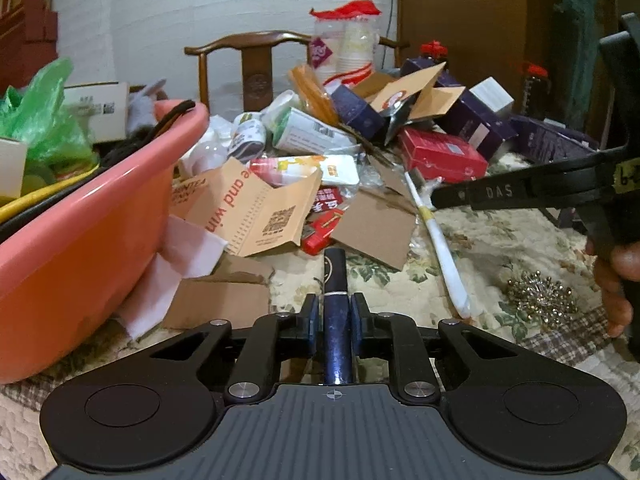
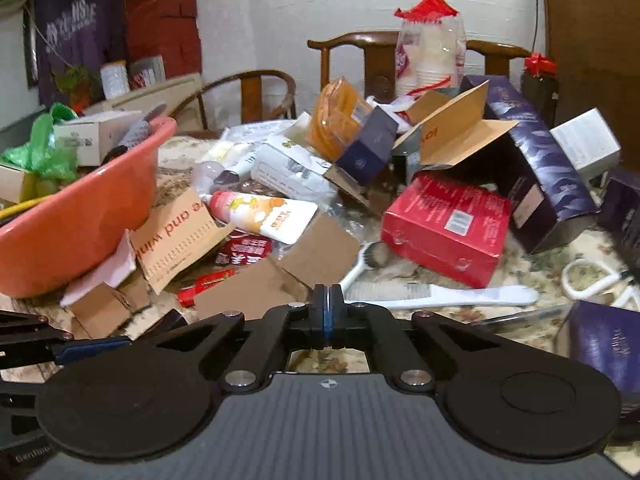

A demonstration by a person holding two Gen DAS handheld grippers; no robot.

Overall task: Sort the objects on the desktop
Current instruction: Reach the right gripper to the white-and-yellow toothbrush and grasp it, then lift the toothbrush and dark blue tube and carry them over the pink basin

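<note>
My left gripper is shut on a dark blue pen-like tube that sticks out forward over the flowered tablecloth. A pink basin holding several items stands just to its left. My right gripper is shut with nothing between its pads, hovering over a cardboard scrap and a white brush. In the left wrist view the right gripper reaches in from the right above that white brush. The held tube shows at the right wrist view's lower left.
A heap of boxes, cardboard and packets fills the table's middle: a red box, purple cartons, a white tube, a bag of paper cups. A glittery brooch lies by the person's hand. Wooden chairs stand behind.
</note>
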